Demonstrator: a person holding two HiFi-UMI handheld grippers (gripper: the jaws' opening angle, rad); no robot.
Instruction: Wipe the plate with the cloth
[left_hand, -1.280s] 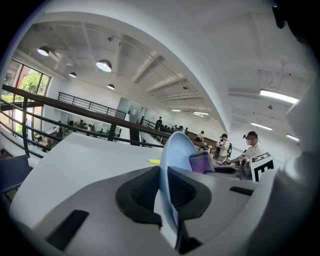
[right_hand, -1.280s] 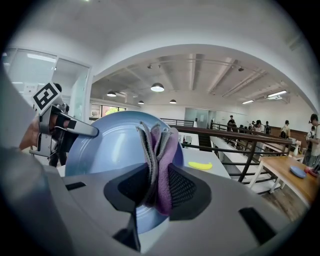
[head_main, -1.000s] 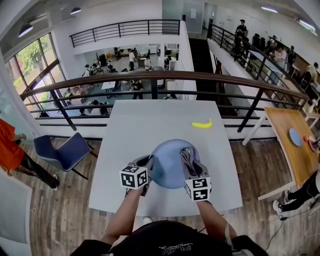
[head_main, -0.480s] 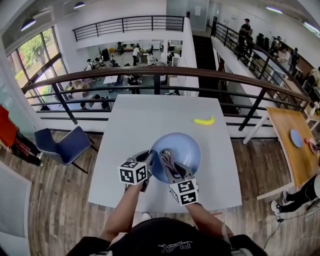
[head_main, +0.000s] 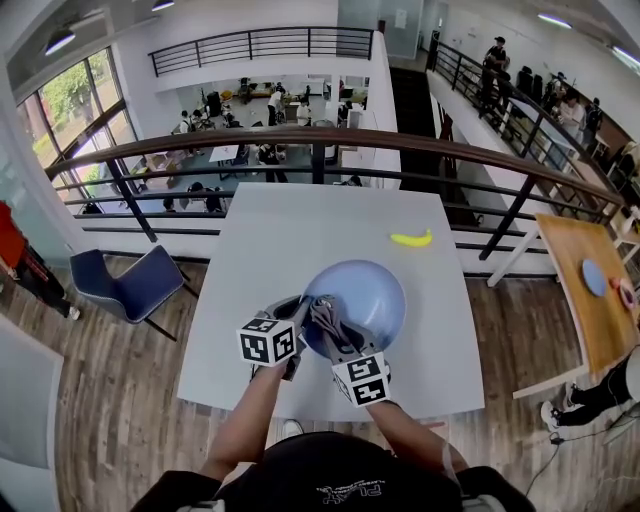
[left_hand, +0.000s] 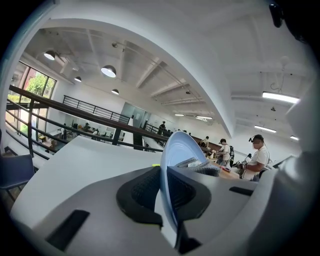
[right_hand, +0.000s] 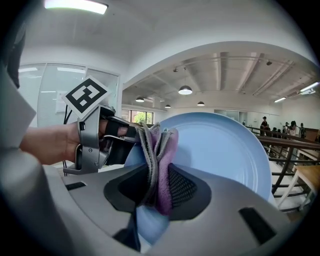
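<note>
Evidently the wiping is under way. The left gripper (left_hand: 164, 192) pinches the rim of the pale blue plate (head_main: 365, 298) at its 8 o'clock edge and holds it tilted over the table's near half. The right gripper (right_hand: 157, 187) is clamped on a folded purple-grey cloth (right_hand: 159, 150) set against the plate's face near 9 o'clock. The face looks clean, but how much remains unwiped I cannot tell. A banana (head_main: 411, 238) lies at the plate's 1 o'clock on the white table (head_main: 280, 240), which stands beside a mezzanine railing (head_main: 330, 150).

plate (head_main: 365, 295) pale blue | cloth (right_hand: 160, 165) purple and grey | surface (head_main: 270, 240) white | banana (head_main: 411, 239) yellow | cube (head_main: 268, 342) on my left hand-held gripper (head_main: 298, 312) black-and-white squares
</note>
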